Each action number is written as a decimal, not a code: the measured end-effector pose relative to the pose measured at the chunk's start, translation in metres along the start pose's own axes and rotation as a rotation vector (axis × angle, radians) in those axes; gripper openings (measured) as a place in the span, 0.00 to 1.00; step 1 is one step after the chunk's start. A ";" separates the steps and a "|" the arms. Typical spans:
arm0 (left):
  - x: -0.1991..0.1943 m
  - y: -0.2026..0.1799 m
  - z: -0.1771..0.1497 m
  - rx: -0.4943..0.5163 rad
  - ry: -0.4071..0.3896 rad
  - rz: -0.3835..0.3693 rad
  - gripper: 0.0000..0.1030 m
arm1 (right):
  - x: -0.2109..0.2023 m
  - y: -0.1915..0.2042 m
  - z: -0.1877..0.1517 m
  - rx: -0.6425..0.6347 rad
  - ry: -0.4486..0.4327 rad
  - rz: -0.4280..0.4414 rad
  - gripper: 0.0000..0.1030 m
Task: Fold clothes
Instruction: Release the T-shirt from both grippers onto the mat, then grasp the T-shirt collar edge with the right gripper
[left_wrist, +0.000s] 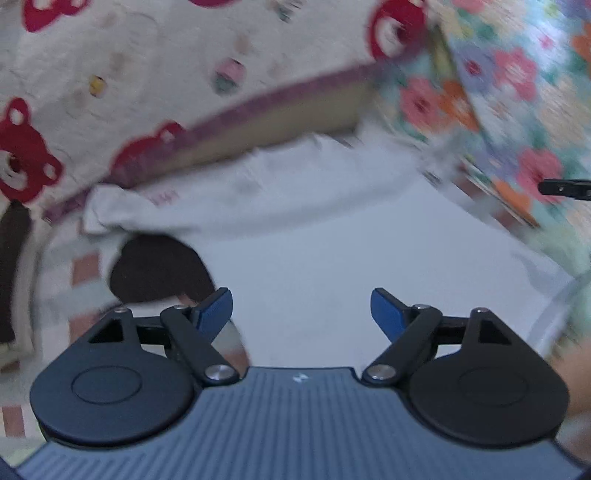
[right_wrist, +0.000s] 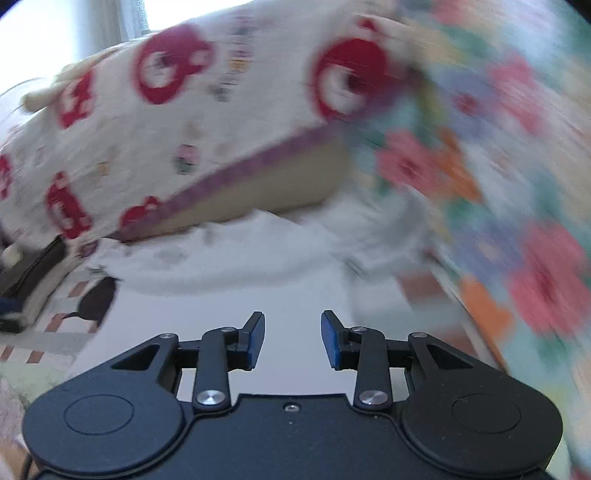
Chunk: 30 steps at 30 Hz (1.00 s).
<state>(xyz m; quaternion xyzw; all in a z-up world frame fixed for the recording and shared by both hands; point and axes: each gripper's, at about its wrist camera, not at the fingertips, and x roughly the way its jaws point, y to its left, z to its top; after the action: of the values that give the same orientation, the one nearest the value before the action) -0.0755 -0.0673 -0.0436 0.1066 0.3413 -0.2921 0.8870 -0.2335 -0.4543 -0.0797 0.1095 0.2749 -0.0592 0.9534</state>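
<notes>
1. the left gripper (left_wrist: 302, 308) is sitting with its blue-padded fingers spread wide and nothing between them, facing out over a pale cloth.
2. the right gripper (right_wrist: 293, 338) is also standing apart at the jaws, a narrower gap, with no fabric in it.
3. the white garment (left_wrist: 314, 229) is lying spread flat on the bed under both tools; its far edge, bunched and wrinkled, is running from about 9 o'clock to 1 o'clock in the left wrist view, against a bear-print pillow (left_wrist: 147, 74).
4. a floral blanket (left_wrist: 498, 92) is filling the 1 to 3 o'clock part of both views, and a dark cloth (left_wrist: 159, 266) is poking out at 9 o'clock, just beyond the left finger.
5. in the left wrist view a dark tip, likely the other tool, is showing at 3 o'clock.
6. both pictures are smeared with motion blur, so fine creases and any sleeves or collar are not readable.
7. judging the step: the garment is lying flat with both tools empty, which is fitting either a cloth laid out ready for a fold or one just released after a fold; the pictures are not settling which.
8. any coming grasp is calling for pinching a single thin layer at an edge, low against the soft bedding, and keeping both sides level so the cloth is not dragging askew.
</notes>
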 end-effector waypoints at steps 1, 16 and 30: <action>0.007 0.005 0.004 -0.013 -0.020 0.015 0.79 | 0.015 0.009 0.014 -0.034 -0.009 0.028 0.38; 0.131 0.084 0.075 -0.254 0.072 -0.054 0.22 | 0.223 0.117 0.197 -0.313 0.091 0.168 0.45; 0.261 0.133 0.124 -0.148 0.050 -0.005 0.27 | 0.383 0.058 0.160 -0.038 0.421 0.058 0.11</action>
<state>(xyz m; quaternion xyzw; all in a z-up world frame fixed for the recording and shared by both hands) 0.2255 -0.1242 -0.1269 0.0472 0.3844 -0.2655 0.8829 0.1812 -0.4573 -0.1430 0.1094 0.4656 -0.0021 0.8782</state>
